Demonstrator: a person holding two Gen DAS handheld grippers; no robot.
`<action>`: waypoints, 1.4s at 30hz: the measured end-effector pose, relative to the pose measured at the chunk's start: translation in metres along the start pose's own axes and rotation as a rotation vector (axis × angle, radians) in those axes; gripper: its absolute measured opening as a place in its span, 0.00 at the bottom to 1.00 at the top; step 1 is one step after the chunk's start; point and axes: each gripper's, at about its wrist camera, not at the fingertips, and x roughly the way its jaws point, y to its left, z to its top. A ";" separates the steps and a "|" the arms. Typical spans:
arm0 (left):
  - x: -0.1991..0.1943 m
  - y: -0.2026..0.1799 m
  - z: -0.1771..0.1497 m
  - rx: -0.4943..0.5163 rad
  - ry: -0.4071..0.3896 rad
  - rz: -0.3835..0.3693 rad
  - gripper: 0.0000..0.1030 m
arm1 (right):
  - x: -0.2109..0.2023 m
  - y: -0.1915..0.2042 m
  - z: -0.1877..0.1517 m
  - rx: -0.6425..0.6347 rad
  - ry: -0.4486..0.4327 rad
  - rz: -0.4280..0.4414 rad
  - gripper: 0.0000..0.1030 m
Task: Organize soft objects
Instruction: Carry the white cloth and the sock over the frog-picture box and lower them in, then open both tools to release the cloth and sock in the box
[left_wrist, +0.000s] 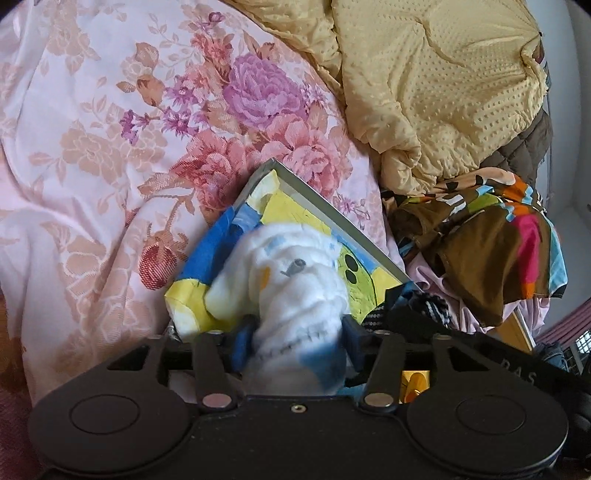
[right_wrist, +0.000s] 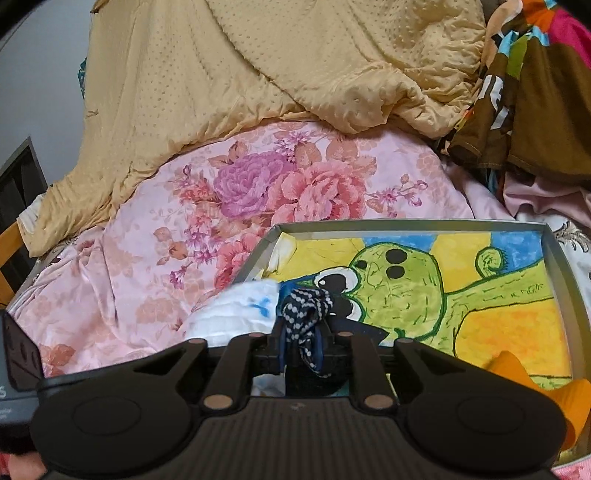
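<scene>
Nearest the lens, your left hand-held gripper (left_wrist: 295, 332) has a fluffy white sock with pale blue toe and small whale print (left_wrist: 291, 288) between its blue pads. The jaws stand fairly wide; whether the pads still press on the sock cannot be told. The sock's far end lies over the near-left corner of the shallow grey-rimmed tray lined with a yellow, blue and green cartoon picture (left_wrist: 317, 199).

Your right hand-held gripper (right_wrist: 308, 345) is nearly closed, its blue pads pinching a navy sock with white dots (right_wrist: 306, 317), bunched upright between the fingers. This sock hangs above the tray's left part, just beside the white sock, which shows in the right wrist view at the tray's left edge.

The tray rests on a pink bedspread with woven pink and purple roses (left_wrist: 110, 147). Behind it lies a crumpled beige dotted quilt (right_wrist: 258, 66). To the right of it is a heap of brown, orange and pink patterned garments (left_wrist: 487, 251). An orange cloth (right_wrist: 539, 391) sits in the tray's near-right corner.
</scene>
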 end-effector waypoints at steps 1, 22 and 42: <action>0.000 0.000 0.000 -0.004 0.000 -0.007 0.60 | 0.000 0.000 0.000 -0.003 -0.005 -0.007 0.24; -0.019 -0.027 -0.011 0.115 -0.080 0.059 0.89 | -0.061 -0.033 -0.002 0.013 -0.082 -0.082 0.88; -0.101 -0.128 -0.050 0.379 -0.086 0.172 0.99 | -0.197 -0.054 -0.016 0.016 -0.209 -0.083 1.00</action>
